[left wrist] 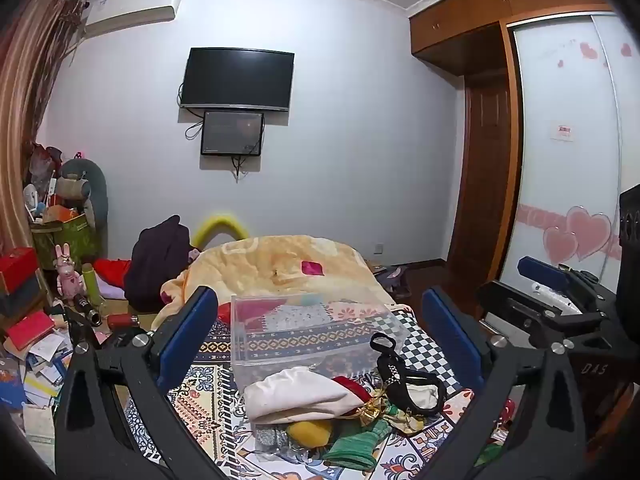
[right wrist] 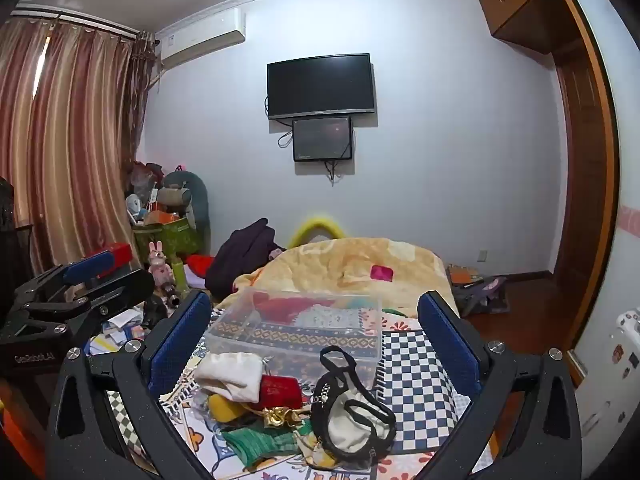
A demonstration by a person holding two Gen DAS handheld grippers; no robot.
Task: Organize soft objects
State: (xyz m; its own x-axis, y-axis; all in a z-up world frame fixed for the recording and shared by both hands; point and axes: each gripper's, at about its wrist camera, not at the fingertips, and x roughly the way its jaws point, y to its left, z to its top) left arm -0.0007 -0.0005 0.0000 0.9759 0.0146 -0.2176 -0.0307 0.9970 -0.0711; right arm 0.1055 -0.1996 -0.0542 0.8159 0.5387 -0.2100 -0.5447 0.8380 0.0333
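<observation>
Left gripper [left wrist: 320,336] hung over the patterned bedspread [left wrist: 208,396], jaws spread wide, nothing held. Right gripper [right wrist: 316,336] sat alongside it, jaws equally wide, also empty.

Pile of soft items lay on the bed just in front of the clear plastic bin [right wrist: 296,328], touching its near wall. Left to right in the right wrist view: white cloth pouch [right wrist: 232,372], yellow plush piece [right wrist: 224,406] tucked under it, green knit fabric [right wrist: 256,440] lower down, red pouch [right wrist: 280,392], small gold foil bit [right wrist: 278,416], then cream bag with black straps [right wrist: 352,424]. Bin looked empty apart from the bedspread pattern showing through.

All likely light, limp, easily crushed; none fragile. White pouch probably best pinched at its bunched top edge. Strapped bag would likely sag and dangle if taken by a strap; gripping the cloth body seems safer. Foil bit could slip. Items overlapped, so lifting one might drag a neighbour.
</observation>
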